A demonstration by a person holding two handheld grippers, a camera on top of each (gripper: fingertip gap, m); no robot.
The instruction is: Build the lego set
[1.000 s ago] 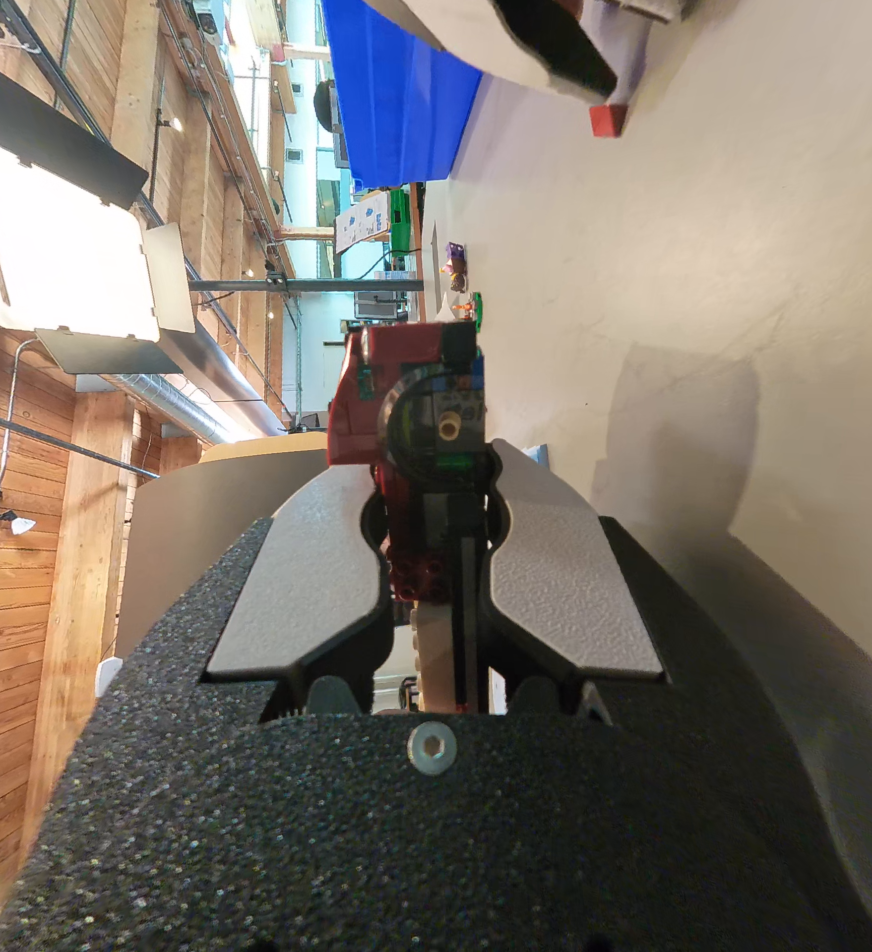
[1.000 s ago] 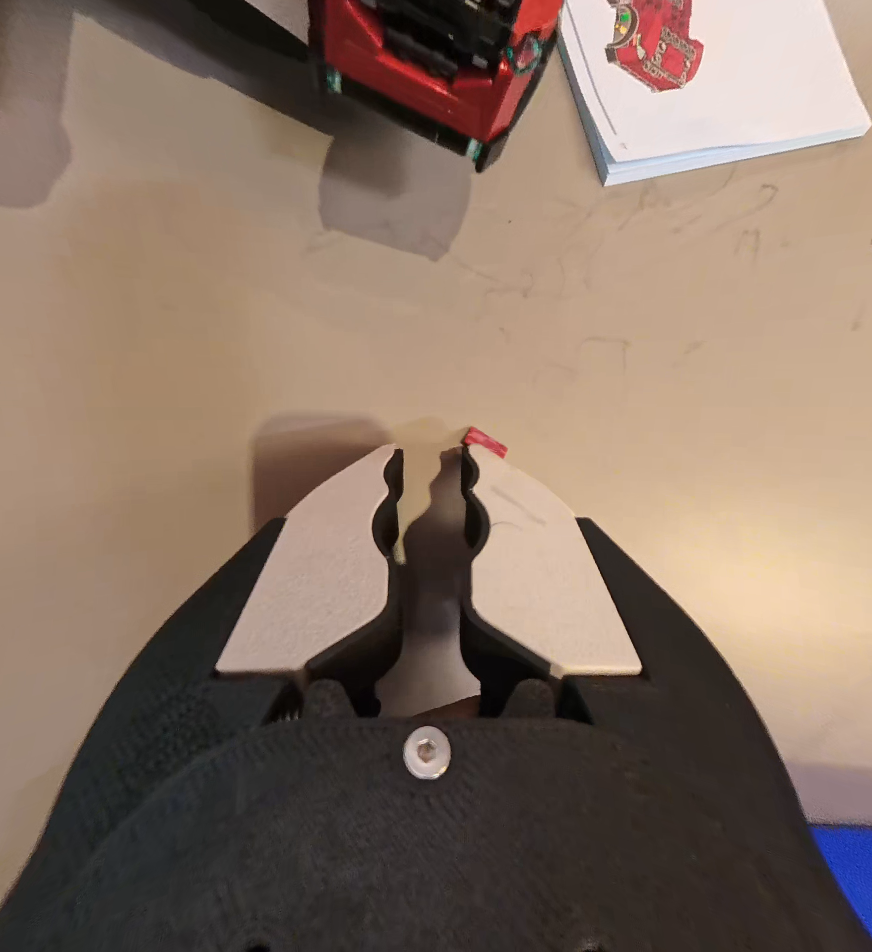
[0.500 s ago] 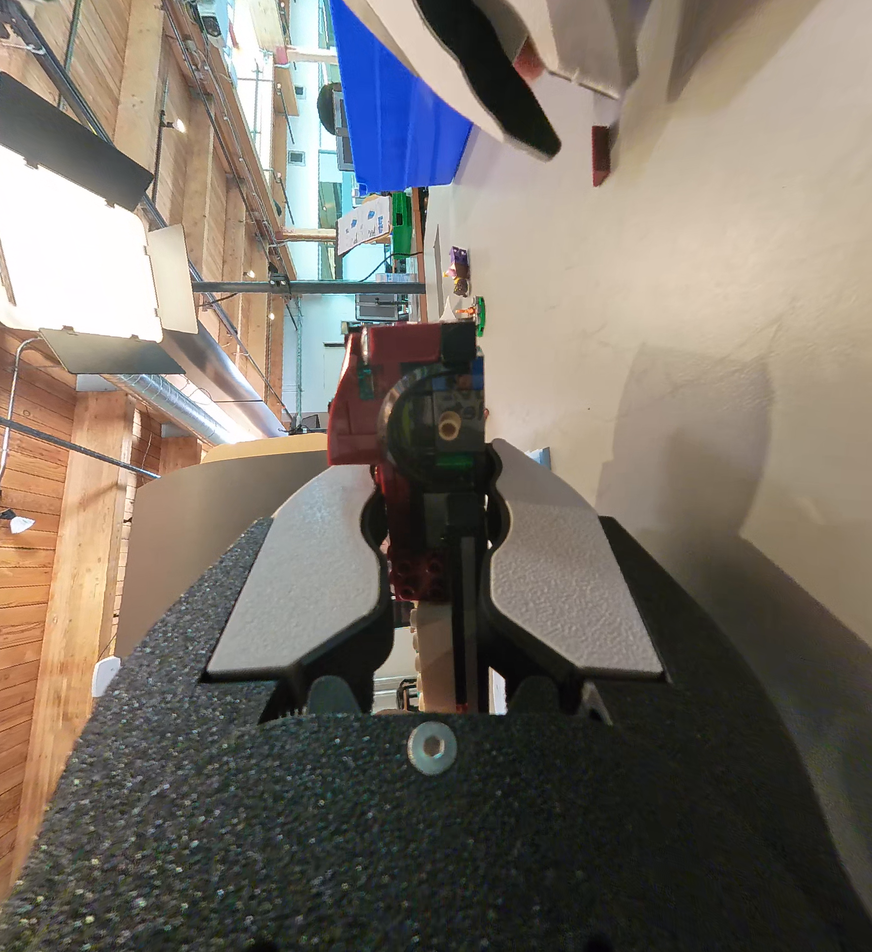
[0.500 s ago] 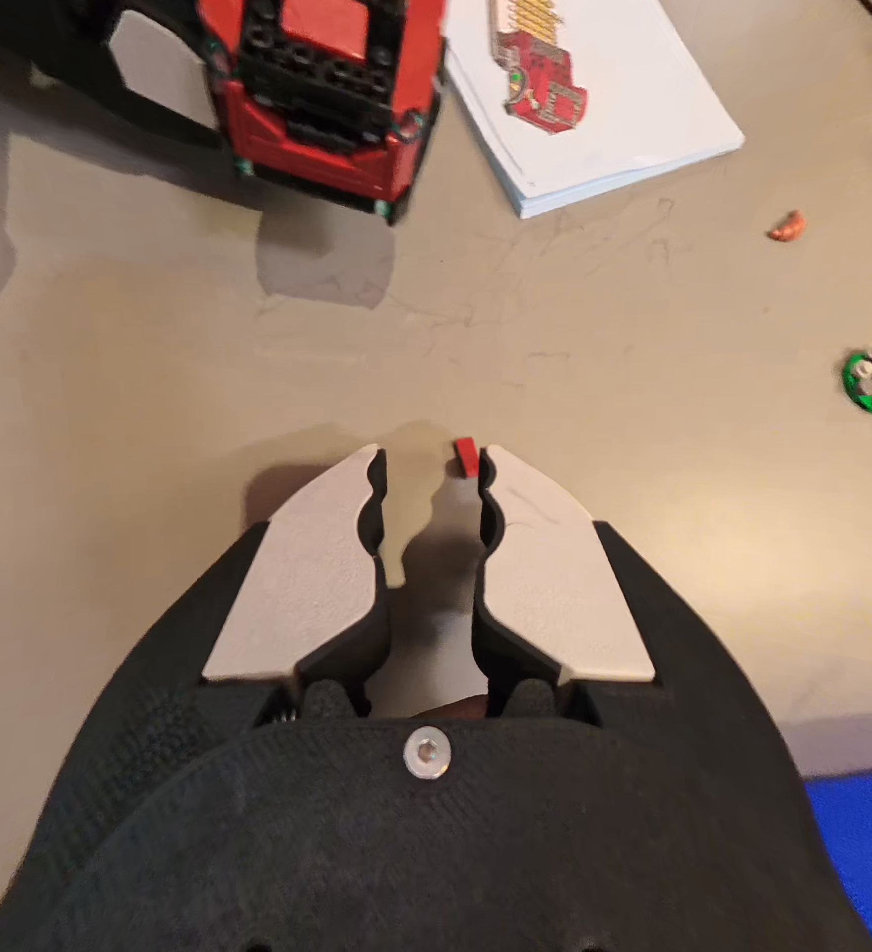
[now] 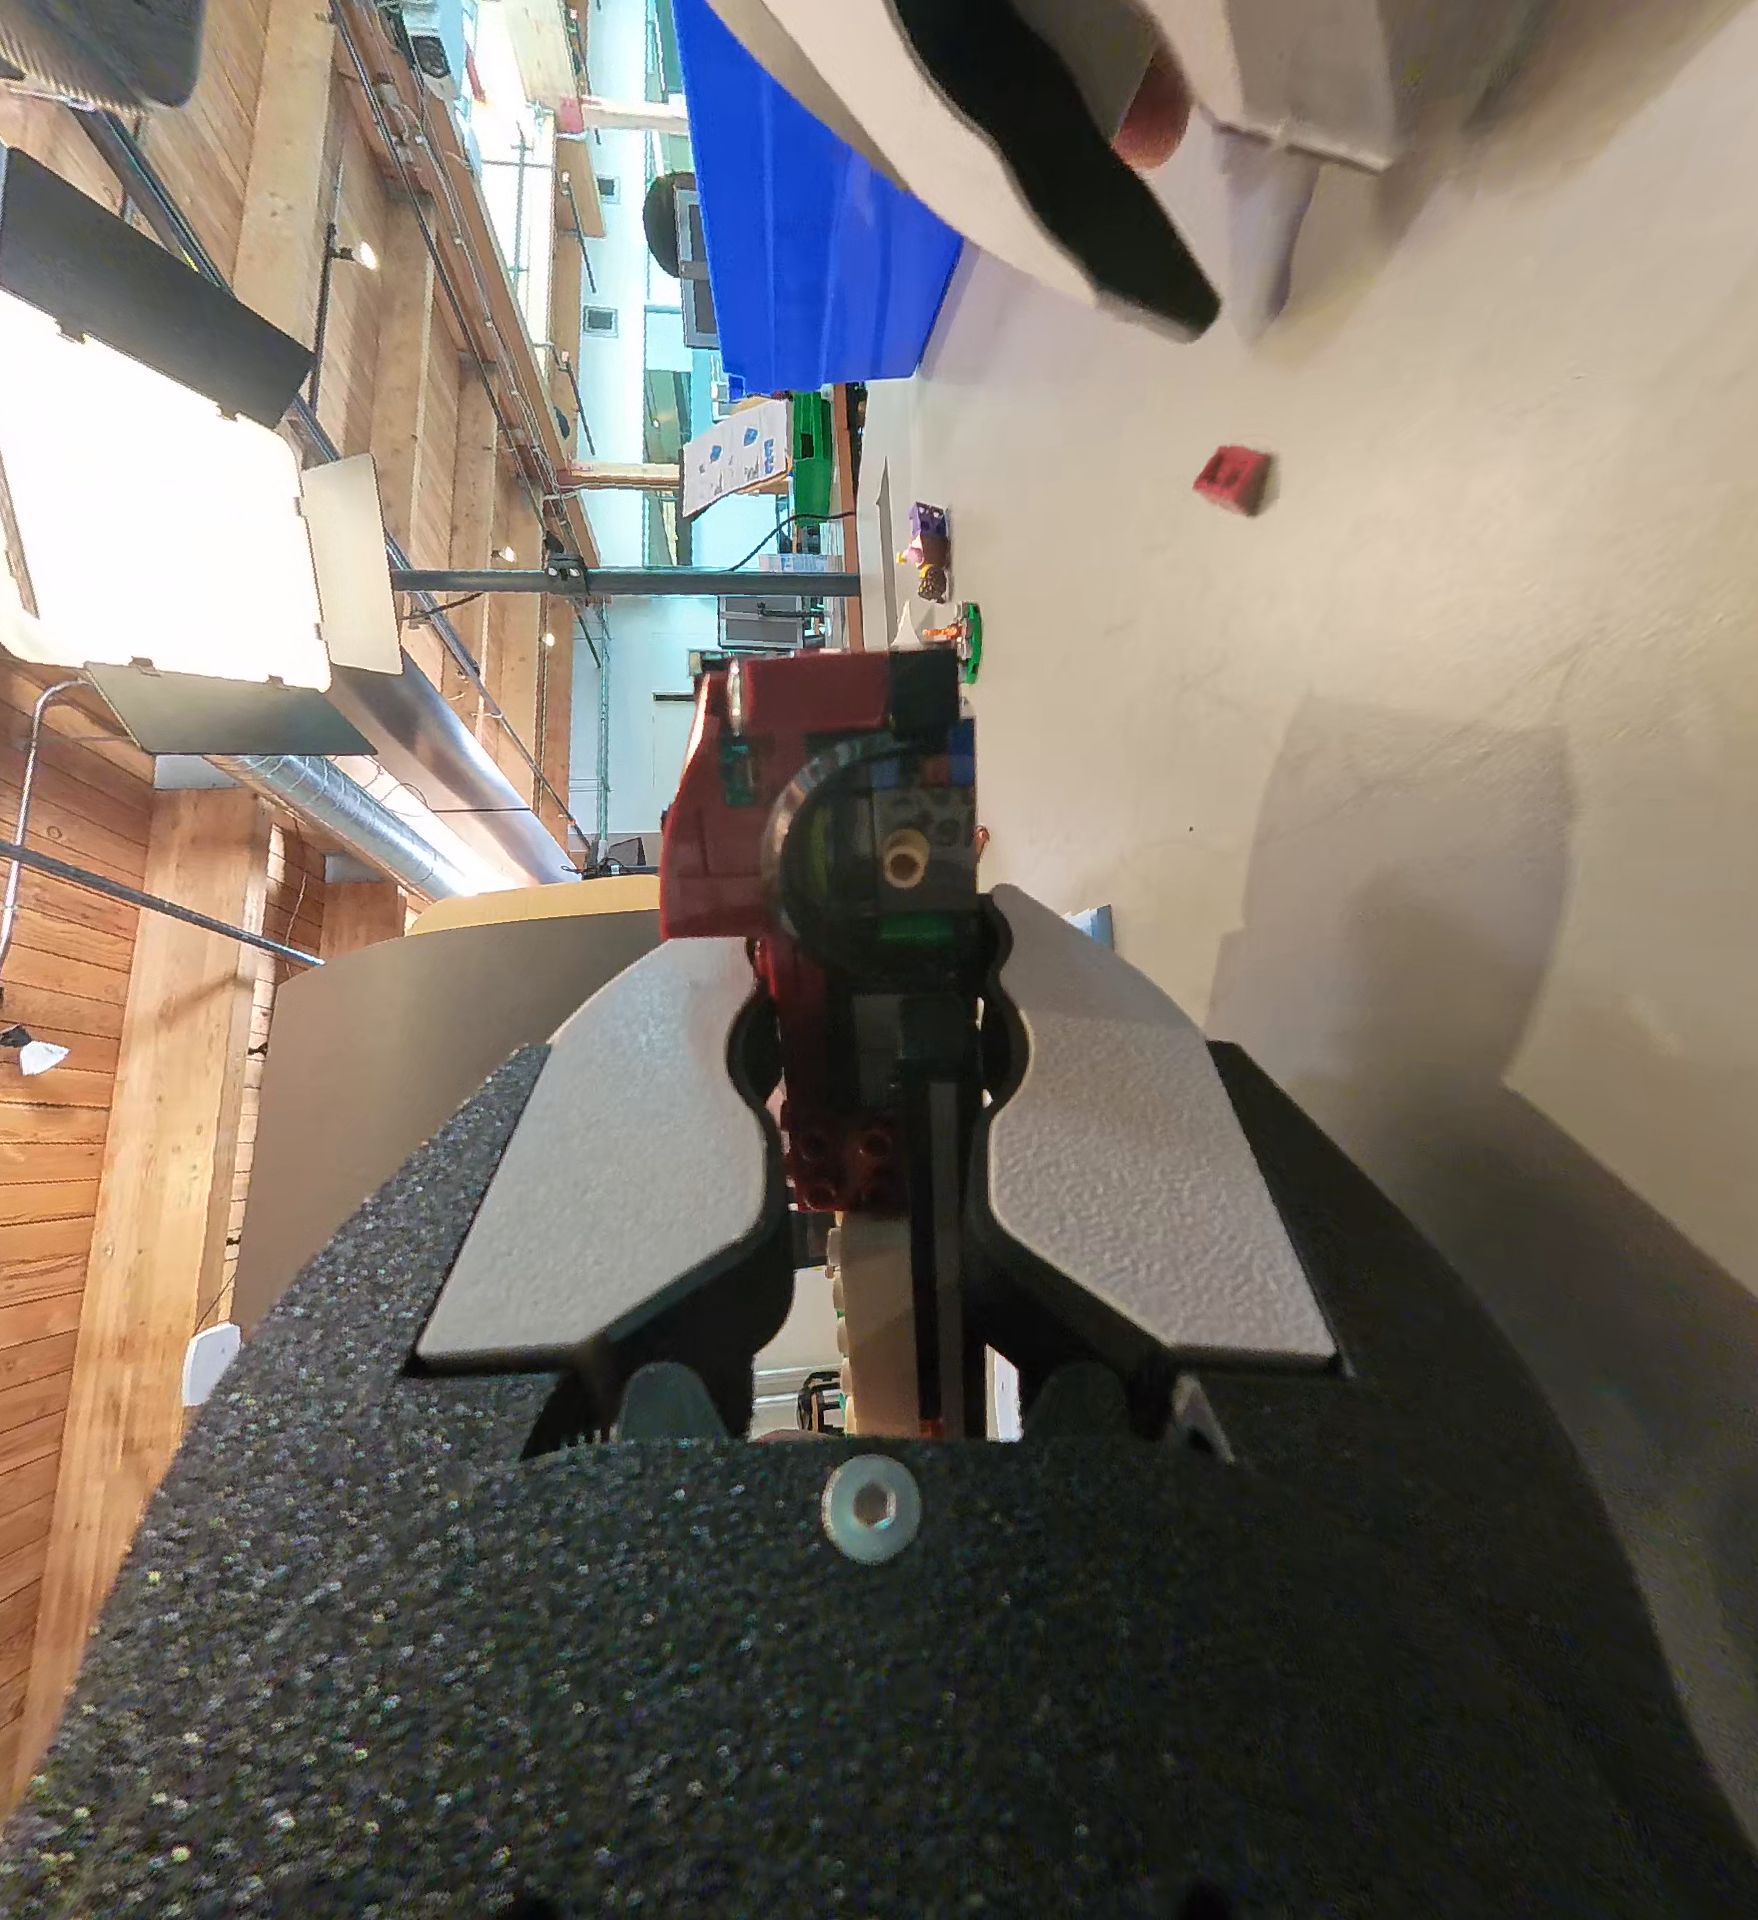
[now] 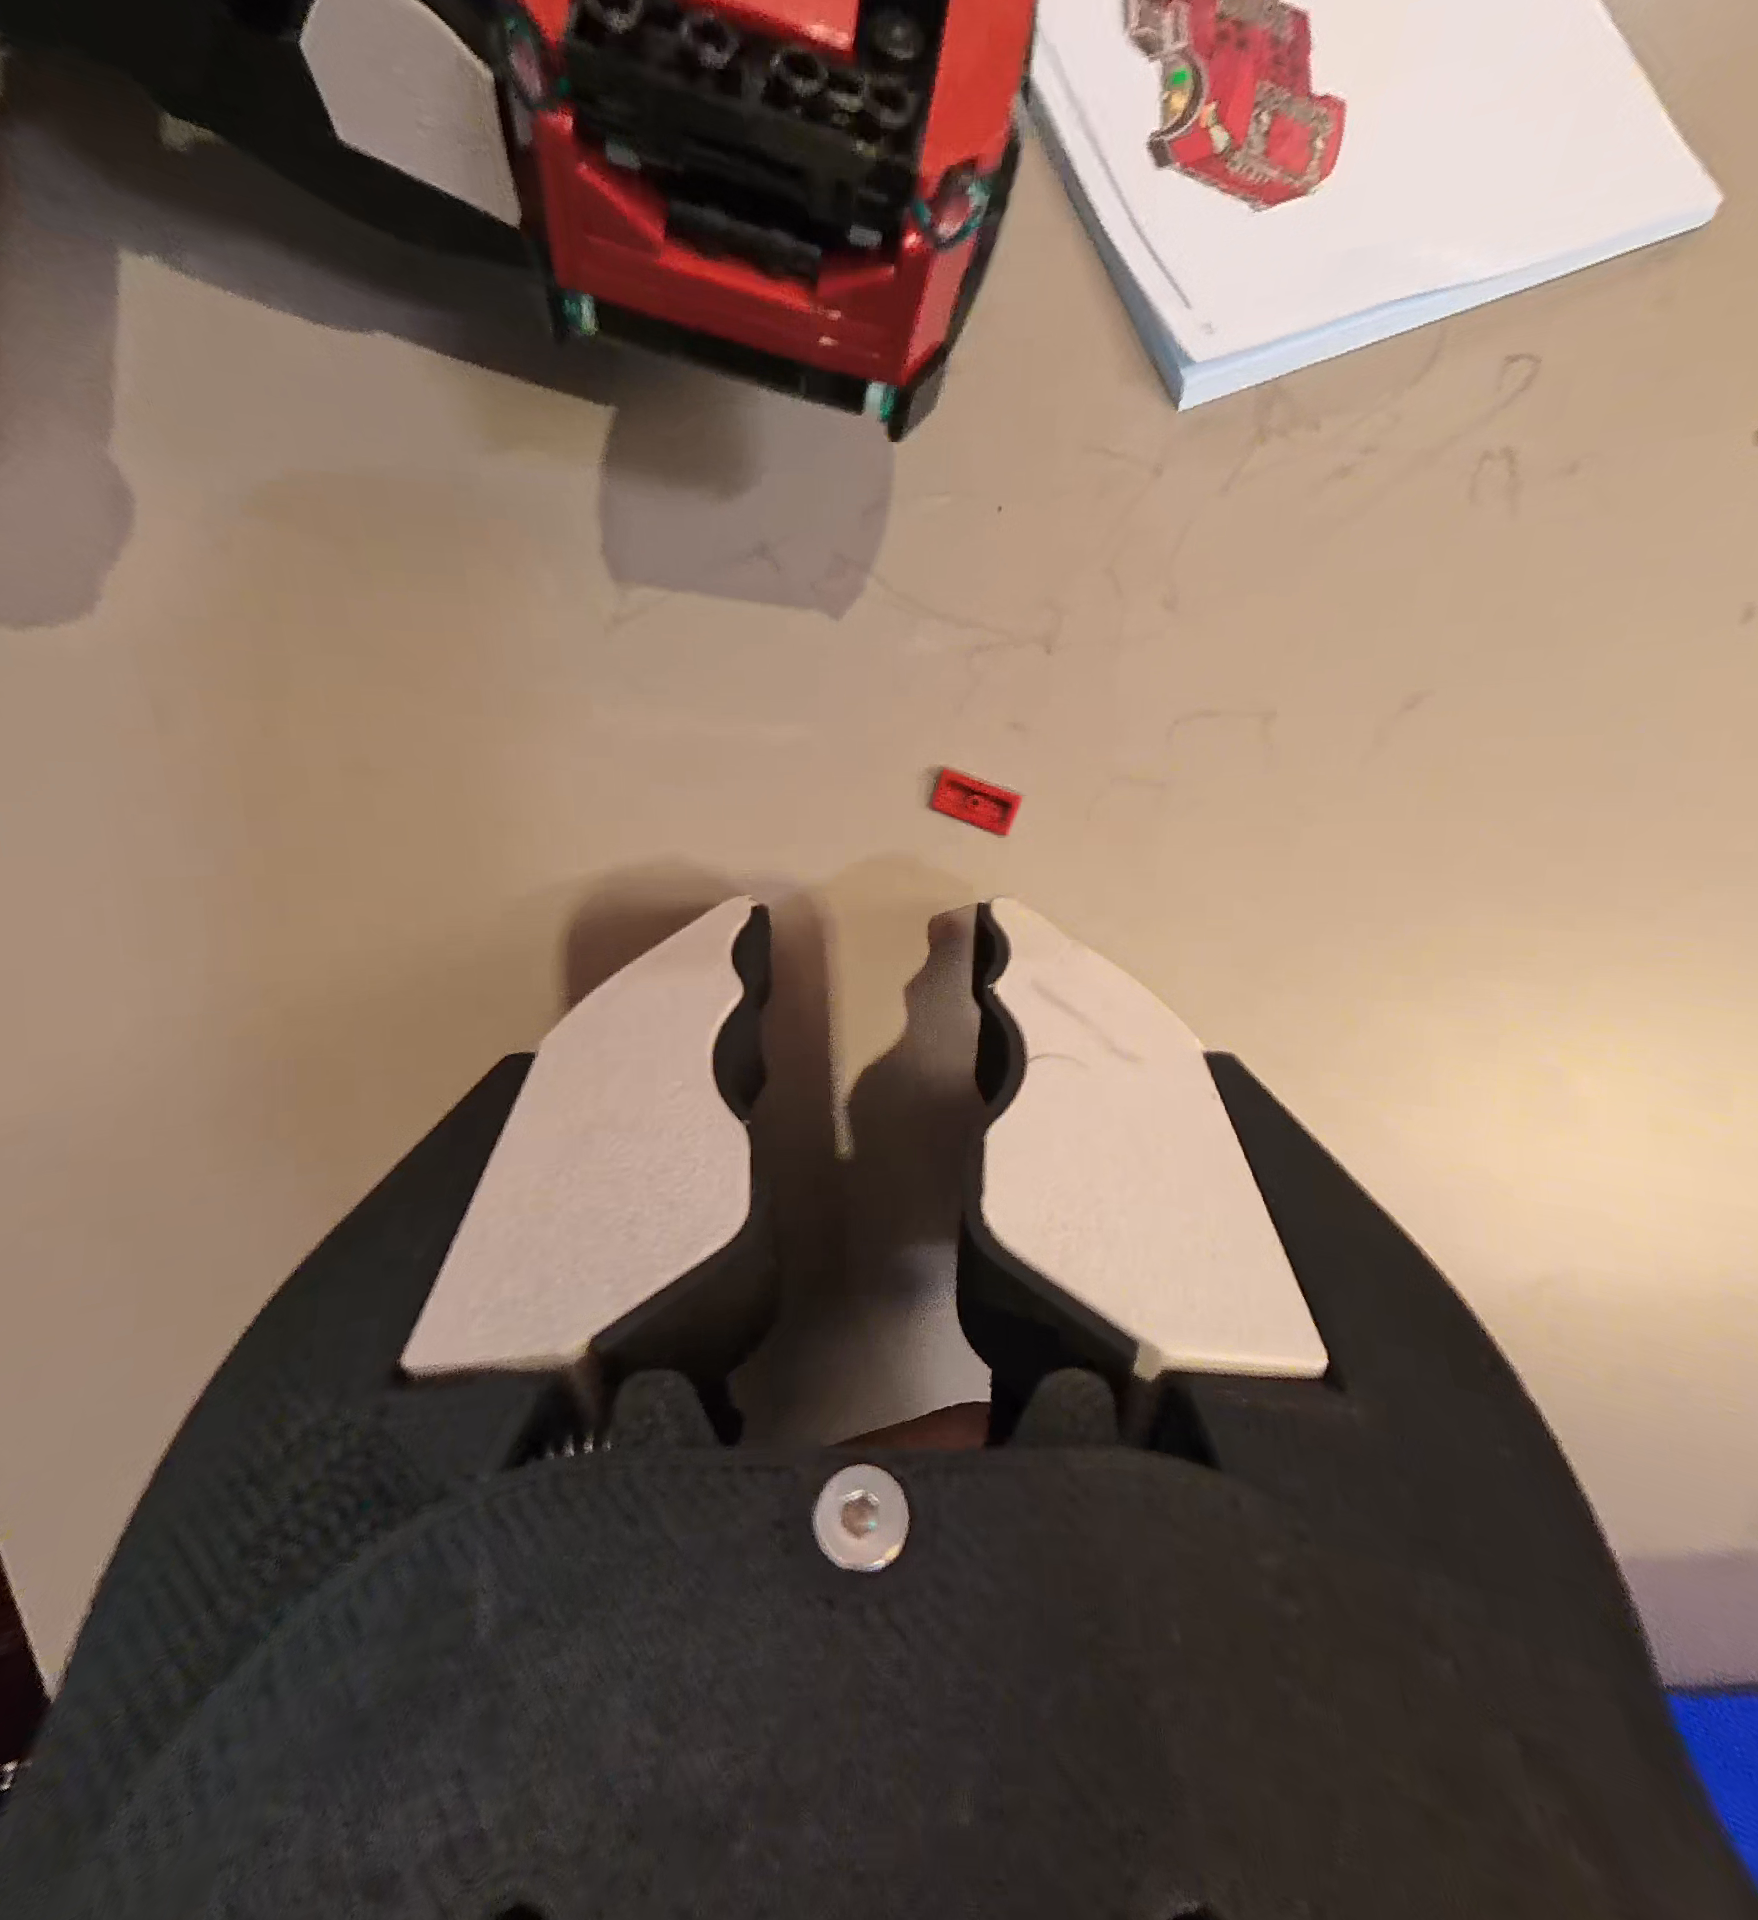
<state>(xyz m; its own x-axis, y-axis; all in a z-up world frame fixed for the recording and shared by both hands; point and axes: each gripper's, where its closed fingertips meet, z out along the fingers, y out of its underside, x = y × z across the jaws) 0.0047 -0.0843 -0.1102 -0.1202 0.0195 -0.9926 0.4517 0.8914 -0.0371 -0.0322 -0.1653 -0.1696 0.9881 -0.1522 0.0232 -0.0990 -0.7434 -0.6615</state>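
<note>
Currently left gripper [image 5: 875,935] is pinching the red-and-black brick-built toy truck [image 5: 833,831]. Right gripper [image 6: 870,914] is hovering spread and empty; small flat red plastic brick [image 6: 976,801] is lying just beyond, slightly right, long axis crosswise.

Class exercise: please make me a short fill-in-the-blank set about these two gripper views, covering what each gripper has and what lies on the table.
1. The left gripper is shut on a toy truck whose body is mostly ____.
2. The right gripper is open, with ____ between its fingers.
3. The small red brick lies on the ____, just ahead of the right gripper.
4. The booklet beside the truck shows a picture of a red ____.

Missing words: red; nothing; table; truck
</note>
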